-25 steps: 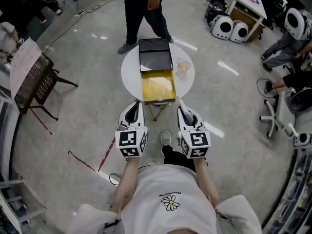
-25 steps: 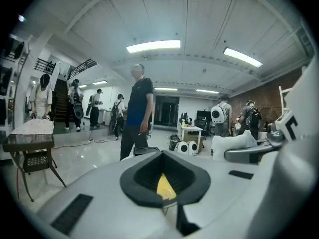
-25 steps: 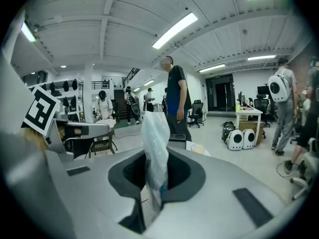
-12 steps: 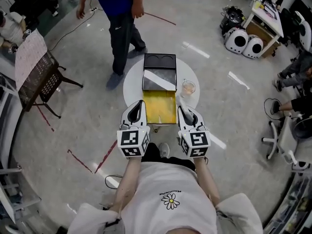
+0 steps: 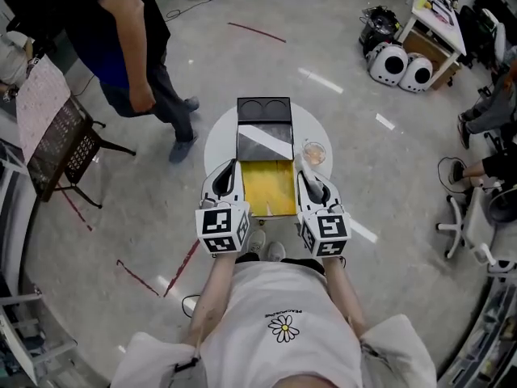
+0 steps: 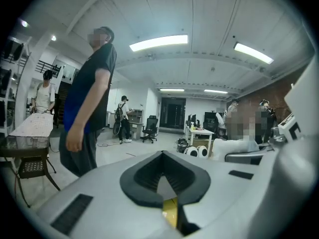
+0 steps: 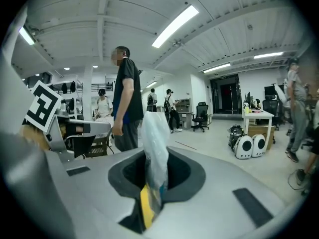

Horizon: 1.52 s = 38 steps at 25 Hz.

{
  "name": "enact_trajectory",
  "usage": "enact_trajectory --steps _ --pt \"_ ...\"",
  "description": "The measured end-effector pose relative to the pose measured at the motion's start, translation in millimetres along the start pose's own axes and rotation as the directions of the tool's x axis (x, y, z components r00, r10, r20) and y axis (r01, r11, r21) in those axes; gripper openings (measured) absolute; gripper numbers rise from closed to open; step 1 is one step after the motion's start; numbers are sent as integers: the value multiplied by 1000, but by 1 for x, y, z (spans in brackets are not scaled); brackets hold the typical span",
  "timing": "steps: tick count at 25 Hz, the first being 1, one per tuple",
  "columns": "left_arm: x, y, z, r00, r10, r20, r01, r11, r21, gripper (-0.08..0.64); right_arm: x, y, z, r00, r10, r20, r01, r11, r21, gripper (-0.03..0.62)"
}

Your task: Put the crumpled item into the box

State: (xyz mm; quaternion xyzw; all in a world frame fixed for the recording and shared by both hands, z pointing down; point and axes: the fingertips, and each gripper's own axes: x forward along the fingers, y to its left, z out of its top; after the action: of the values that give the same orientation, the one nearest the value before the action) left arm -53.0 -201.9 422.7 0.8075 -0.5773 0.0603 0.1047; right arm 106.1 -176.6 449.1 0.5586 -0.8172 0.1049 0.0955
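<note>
Two claws sit side by side at the near edge of a round white counter (image 5: 216,140), one in each of the person's hands. The left claw (image 5: 233,166) is at the near left corner of the box (image 5: 270,188). The right claw (image 5: 301,173) is at the near right corner.

1. Left claw: the jaws are narrow, almost together, with nothing between them. Only a thin slit remains, and a strip of the box's yellow interior shows through it.
2. Right claw: the jaws are narrow and clamped on the crumpled item (image 7: 155,143), a clear plastic wrapper. The wrapper stands up out of the jaws, and its lower end, with yellow and blue print, is pinched between the pads.
3. Box: open on the counter, yellow interior upward. Its lid (image 5: 264,141) is folded back on the far side.
4. Crumpled item: held in the right claw at the box's near right corner, not inside the box.
5. Cup (image 5: 313,153): a clear cup stands on the counter just right of the box.

A bystander (image 5: 121,47) stands on the floor to the far left of the counter.
</note>
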Motion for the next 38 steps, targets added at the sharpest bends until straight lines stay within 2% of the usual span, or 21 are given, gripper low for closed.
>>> enact_trajectory --steps 16,20,23,25,28,30,33,36,38 --pt "31 18 1 999 -25 -20 25 1000 10 0 37 -1 4 1000 -11 -22 11 1000 -11 48" --pt "34 23 -1 1000 -18 -25 18 1000 4 0 49 2 1 999 -8 -54 4 998 -59 48" --pt "40 27 -2 1000 -14 -20 14 1000 2 0 66 2 -9 994 -14 -110 -6 984 -179 48" --pt "39 28 -4 1000 -11 -24 11 1000 -4 0 76 2 -18 985 -39 -169 -14 953 -303 48" --pt "37 31 -12 999 -8 -43 7 1000 -18 0 92 5 -40 965 -63 -255 -68 878 -475 48" --pt "38 35 -17 998 -2 -55 1 1000 -23 0 104 9 -58 951 -68 -300 -123 809 -575 48" --pt "39 41 -25 997 8 -74 -10 1000 -24 0 116 18 -83 933 -69 -354 -213 686 -696 48" --pt "39 45 -32 996 13 -91 -16 1000 -24 0 123 30 -107 917 -57 -396 -294 574 -764 48" --pt "41 47 -38 994 11 -106 -14 1000 -26 0 127 36 -123 904 -57 -424 -336 519 -786 48"
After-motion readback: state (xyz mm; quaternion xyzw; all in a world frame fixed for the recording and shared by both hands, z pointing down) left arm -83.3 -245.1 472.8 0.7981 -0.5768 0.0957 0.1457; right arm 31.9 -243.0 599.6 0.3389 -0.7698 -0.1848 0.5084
